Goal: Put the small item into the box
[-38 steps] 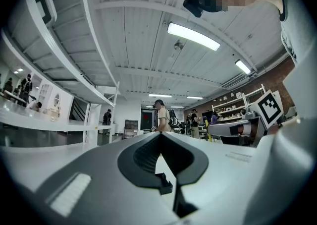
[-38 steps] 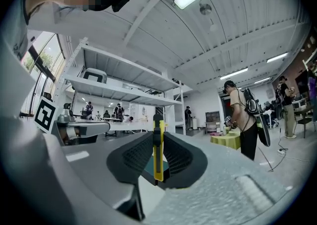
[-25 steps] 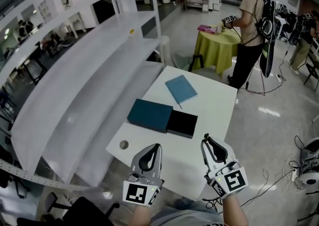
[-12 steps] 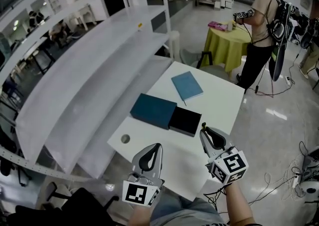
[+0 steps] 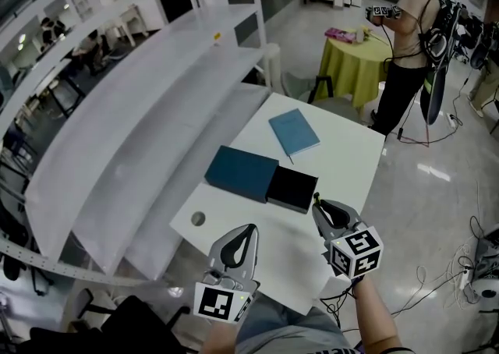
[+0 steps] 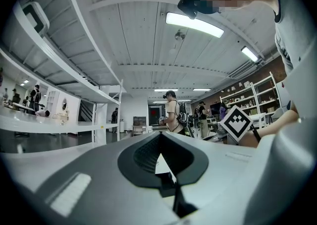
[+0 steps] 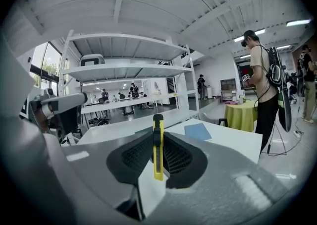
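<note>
A thin yellow utility knife [image 7: 158,145] stands upright between the jaws of my right gripper [image 7: 158,126], which is shut on it. In the head view that right gripper [image 5: 317,205] hovers over the white table [image 5: 343,165], just right of the black box [image 5: 292,189]. The box's teal lid [image 5: 242,175] lies against its left side. My left gripper [image 5: 247,230] is at the table's near edge, and in the left gripper view its jaws [image 6: 160,136] are shut with nothing in them.
A blue notebook [image 5: 294,132] lies at the table's far end. A round hole [image 5: 197,219] is cut near the table's left corner. Long white shelves [image 5: 156,103] run along the left. A person [image 5: 409,40] stands by a table with a yellow-green cloth [image 5: 355,64] beyond.
My right gripper has moved a little forward and left, closer to the black box, still holding the knife. The left gripper has hardly moved.
</note>
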The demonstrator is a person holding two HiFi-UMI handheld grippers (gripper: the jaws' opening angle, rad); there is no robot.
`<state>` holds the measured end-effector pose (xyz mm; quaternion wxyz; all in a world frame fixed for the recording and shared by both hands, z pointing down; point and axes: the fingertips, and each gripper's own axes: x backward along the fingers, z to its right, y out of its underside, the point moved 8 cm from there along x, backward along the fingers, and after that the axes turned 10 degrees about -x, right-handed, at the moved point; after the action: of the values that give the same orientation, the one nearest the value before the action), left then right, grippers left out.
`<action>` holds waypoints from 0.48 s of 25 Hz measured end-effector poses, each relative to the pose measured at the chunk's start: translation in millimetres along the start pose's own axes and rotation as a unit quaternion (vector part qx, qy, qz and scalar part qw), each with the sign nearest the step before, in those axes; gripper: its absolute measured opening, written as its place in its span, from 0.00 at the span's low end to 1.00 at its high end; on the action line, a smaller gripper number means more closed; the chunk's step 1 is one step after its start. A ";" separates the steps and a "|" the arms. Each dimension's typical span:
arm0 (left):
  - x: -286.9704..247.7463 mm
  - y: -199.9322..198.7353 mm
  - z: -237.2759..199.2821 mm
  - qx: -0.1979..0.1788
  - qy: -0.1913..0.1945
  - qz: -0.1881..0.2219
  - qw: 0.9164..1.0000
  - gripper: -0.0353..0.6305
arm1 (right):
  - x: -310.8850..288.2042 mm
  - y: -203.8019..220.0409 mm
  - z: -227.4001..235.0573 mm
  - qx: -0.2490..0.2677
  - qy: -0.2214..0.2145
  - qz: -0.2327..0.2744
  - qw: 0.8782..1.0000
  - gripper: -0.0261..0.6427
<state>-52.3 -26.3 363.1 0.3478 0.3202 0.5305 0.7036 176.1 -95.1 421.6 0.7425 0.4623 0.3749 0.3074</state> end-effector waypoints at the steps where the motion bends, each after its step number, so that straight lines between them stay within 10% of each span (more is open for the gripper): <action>1: -1.0 1.6 -0.8 0.001 0.002 -0.001 1.000 0.08 | -2.7 3.4 1.9 -0.002 0.003 -0.006 1.000 0.14; 12: -8.3 13.3 -21.0 0.010 0.011 -0.005 1.000 0.08 | -39.0 16.1 17.0 -0.001 0.032 -0.075 0.997 0.14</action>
<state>-66.9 -46.8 370.4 0.3426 0.3133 0.5429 0.6998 168.0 -127.9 452.0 0.7516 0.4219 0.4320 0.2656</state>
